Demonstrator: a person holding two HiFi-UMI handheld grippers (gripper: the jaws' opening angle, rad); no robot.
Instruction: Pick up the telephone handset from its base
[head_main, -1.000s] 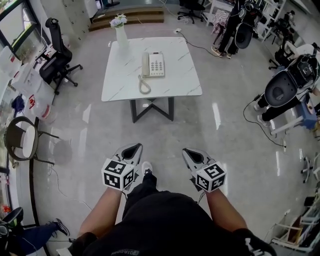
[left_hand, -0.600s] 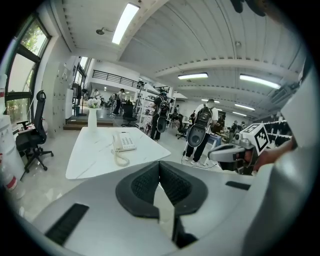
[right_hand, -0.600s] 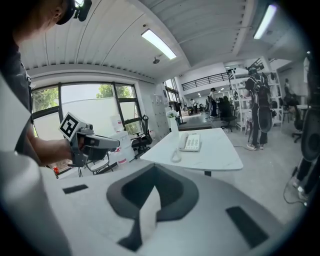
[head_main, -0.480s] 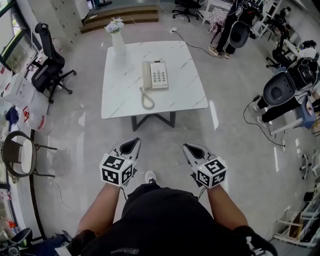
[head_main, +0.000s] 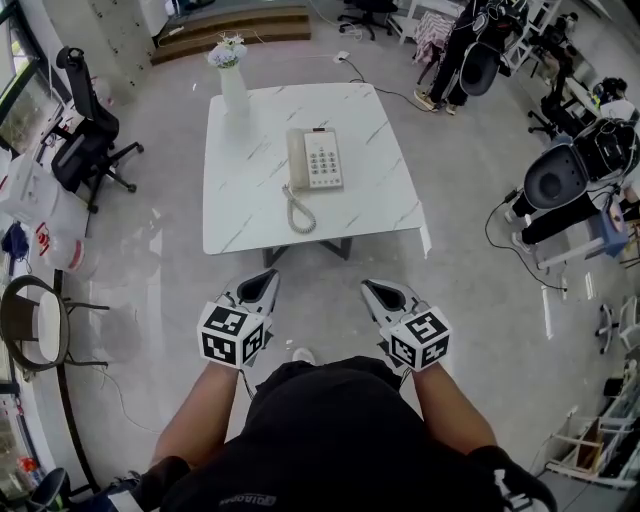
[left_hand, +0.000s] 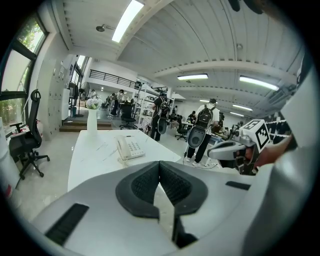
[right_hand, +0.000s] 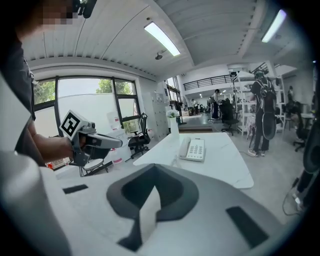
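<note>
Both pairs of jaws were pressed together with nothing between them: your left gripper (head_main: 262, 285) showed its dark pads meeting along one seam in its own view, and your right gripper (head_main: 377, 292) showed the same. You held the two side by side in front of your body, level with each other, short of the near edge of the white table (head_main: 250, 205) and well apart from anything on it. The telephone (head_main: 316, 159) sat about mid-table, with the handset (head_main: 297, 158) lying in its cradle on the left side of the base (head_main: 327, 160), keypad to the right. The coiled cord (head_main: 299, 212) trailed from it toward the near edge. A tall white vase (head_main: 233, 85) with flowers stood at the far left corner. The pickup had not yet begun, and I judged several risks. If you reached the handset with the jaws shut, you would nudge it out of the cradle or push the light base across the smooth top instead of gripping it. A pinch near one end could let the handset swing and slip. Lifting it fast or far could tighten the cord and drag the base toward the near edge. A wide sweep of the left gripper past the phone could topple the vase.
</note>
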